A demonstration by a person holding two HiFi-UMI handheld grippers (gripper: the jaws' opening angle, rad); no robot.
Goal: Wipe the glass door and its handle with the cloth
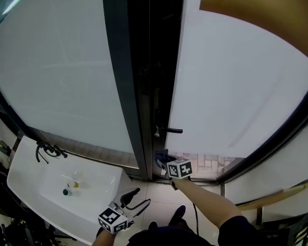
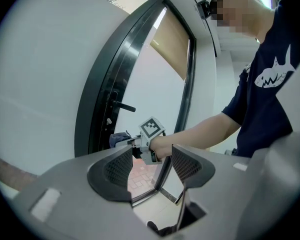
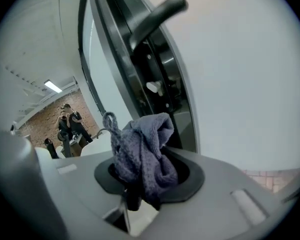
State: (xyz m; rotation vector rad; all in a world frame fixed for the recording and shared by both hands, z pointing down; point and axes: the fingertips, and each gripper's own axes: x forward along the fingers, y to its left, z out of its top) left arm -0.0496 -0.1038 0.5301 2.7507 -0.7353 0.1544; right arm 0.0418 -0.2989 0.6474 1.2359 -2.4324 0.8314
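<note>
Cloth (image 3: 142,149), grey-purple, bunched
Pinched in right gripper (image 3: 149,176) under door handle (image 3: 157,14); left gripper (image 2: 151,166) jaws apart, empty

Bright daylight is glowing through the glass door (image 1: 236,86), washing it white; fisheye distortion is bowing its edges, and the corners are darkening.

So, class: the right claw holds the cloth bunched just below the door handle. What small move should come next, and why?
Probably raise the right claw a little until the cloth meets the handle. The cloth is clamped in that claw, and the handle stands above it, not yet touched. The left claw is open, empty and held back.
</note>
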